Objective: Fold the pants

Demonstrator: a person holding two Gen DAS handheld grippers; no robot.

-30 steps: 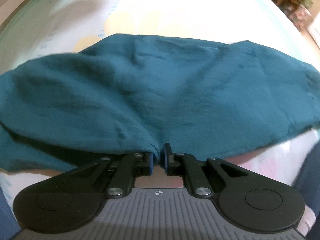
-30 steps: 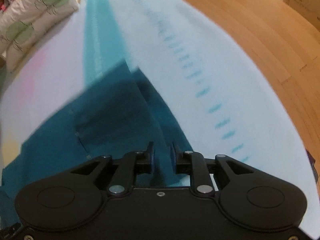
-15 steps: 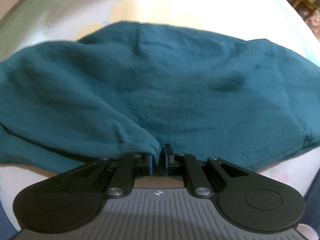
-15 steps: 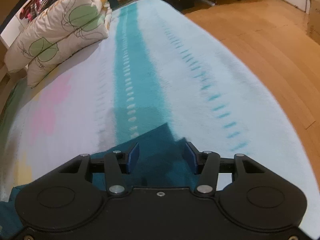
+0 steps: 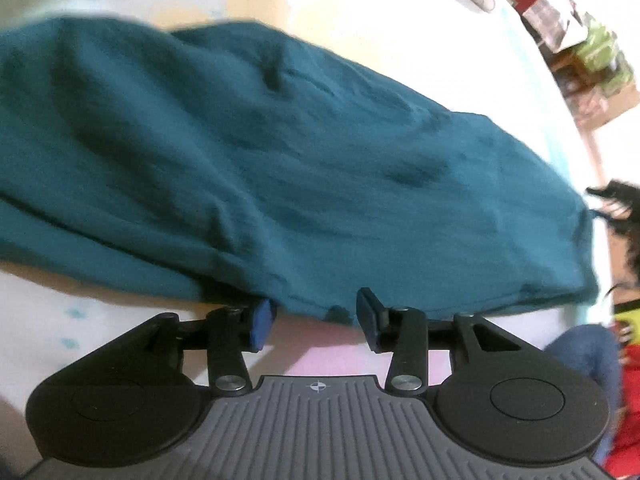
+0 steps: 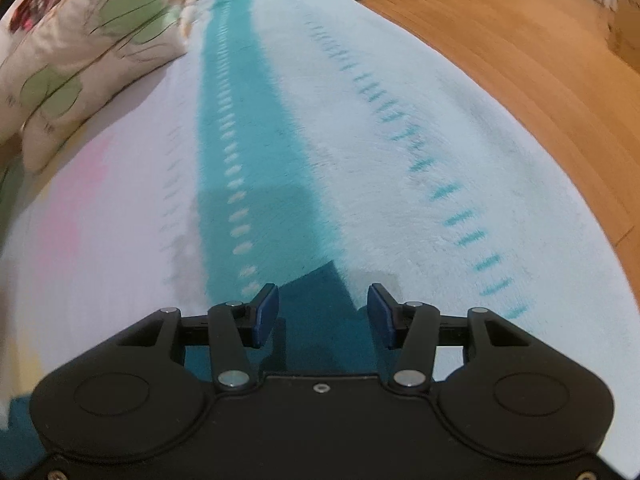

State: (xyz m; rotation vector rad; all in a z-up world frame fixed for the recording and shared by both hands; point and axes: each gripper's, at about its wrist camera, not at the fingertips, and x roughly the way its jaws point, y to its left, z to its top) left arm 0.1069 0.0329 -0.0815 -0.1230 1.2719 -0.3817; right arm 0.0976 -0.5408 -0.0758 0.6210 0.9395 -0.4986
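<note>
Blanket (image 6: pixel 400 128), pale with teal stripe, stretches ahead of both tools. Teal pants (image 5: pixel 280 168) lie folded across it, near hem just past left gripper (image 5: pixel 316 312) tips; a corner sits between right gripper (image 6: pixel 323 308) fingers. Both pairs spread apart, gripping nothing

Pale blanket-covered bed (image 6: pixel 400 152); teal pants (image 5: pixel 280 160), leaf-print pillows (image 6: pixel 80 56) on it.
</note>
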